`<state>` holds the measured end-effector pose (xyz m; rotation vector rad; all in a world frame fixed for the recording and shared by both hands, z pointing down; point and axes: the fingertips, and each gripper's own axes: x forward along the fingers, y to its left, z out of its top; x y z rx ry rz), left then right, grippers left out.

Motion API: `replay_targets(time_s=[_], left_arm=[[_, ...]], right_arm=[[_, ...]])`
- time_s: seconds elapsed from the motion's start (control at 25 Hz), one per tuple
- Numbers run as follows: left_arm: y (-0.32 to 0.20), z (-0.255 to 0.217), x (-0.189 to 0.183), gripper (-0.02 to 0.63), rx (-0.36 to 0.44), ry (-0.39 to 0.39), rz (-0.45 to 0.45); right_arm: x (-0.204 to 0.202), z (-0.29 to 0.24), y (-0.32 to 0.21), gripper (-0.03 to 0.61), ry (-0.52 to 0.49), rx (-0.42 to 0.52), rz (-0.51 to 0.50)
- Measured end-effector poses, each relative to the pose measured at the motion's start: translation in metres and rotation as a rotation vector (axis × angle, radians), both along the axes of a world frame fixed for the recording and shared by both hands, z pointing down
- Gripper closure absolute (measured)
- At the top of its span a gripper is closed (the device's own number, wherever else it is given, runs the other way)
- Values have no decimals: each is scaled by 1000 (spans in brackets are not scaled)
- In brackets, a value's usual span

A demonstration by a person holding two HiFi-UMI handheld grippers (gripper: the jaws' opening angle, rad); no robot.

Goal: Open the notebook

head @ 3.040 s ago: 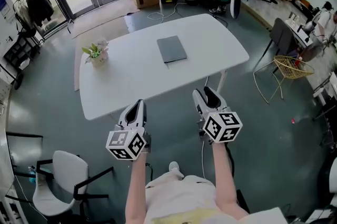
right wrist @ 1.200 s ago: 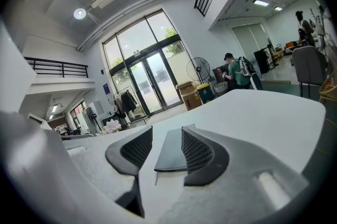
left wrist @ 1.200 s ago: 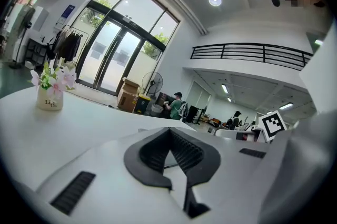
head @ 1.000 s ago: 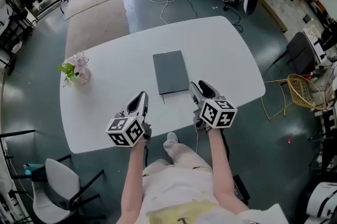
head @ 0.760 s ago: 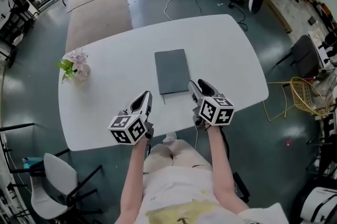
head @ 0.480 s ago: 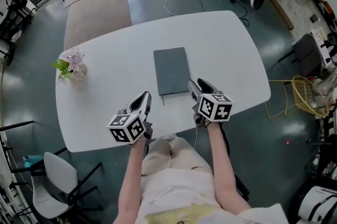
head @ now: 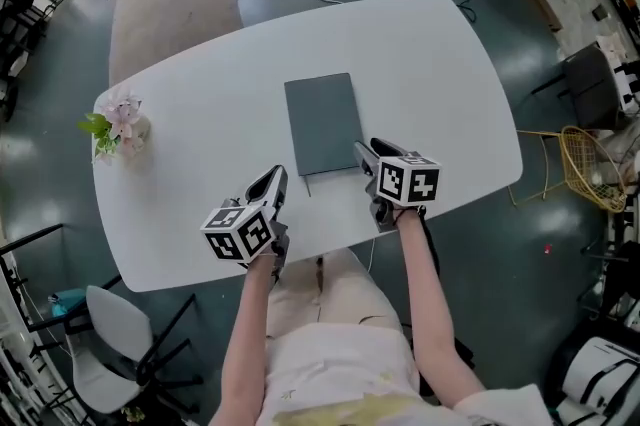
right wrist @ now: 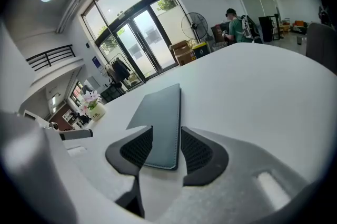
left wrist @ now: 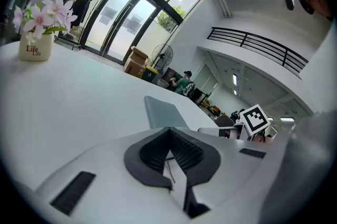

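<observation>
Where the notebook (head: 322, 124) lies: flat on the white table (head: 440, 64), about mid-table, cover shut, long side running away from the person.
Notebook cover: dark grey-green and plain; there it is in the right gripper view (right wrist: 158, 123), near end closest to the camera.
Right gripper (head: 365, 154): low over the table, right at the notebook's near right corner, and I can't call whether it touches the cover.
Right jaws: a narrow gap between them, nothing clamped; the notebook's near right corner shows through that gap.
Left gripper (head: 272, 182): over the table by the near edge, to the left of the notebook's near left corner and apart from it.
Left jaws: pads (left wrist: 152, 152) brought together at the tips, gripping nothing; the notebook sits on the table beyond them.
Flower pot (head: 118, 126): pink blooms, out at the table's left end, well apart from the notebook.
Marker cubes: one on each gripper, both facing up at the head view.
Chair (head: 110, 334): white, on the floor at the person's left.
</observation>
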<state>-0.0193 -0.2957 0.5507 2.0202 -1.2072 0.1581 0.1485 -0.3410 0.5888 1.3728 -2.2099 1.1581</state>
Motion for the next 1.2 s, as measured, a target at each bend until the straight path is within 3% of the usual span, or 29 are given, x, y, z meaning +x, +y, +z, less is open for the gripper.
replay_targets(time_s=[0.28, 0.64, 1.2], left_arm=[[-9, 9, -1, 615, -27, 11, -6], [-8, 14, -6, 615, -43, 26, -32], [1, 12, -15, 614, -36, 33, -84]], right_arm=[[-2, 25, 6, 415, 23, -132, -30], [-6, 34, 9, 445, -32, -235, -68], [-2, 28, 8, 513, -15, -196, -34]])
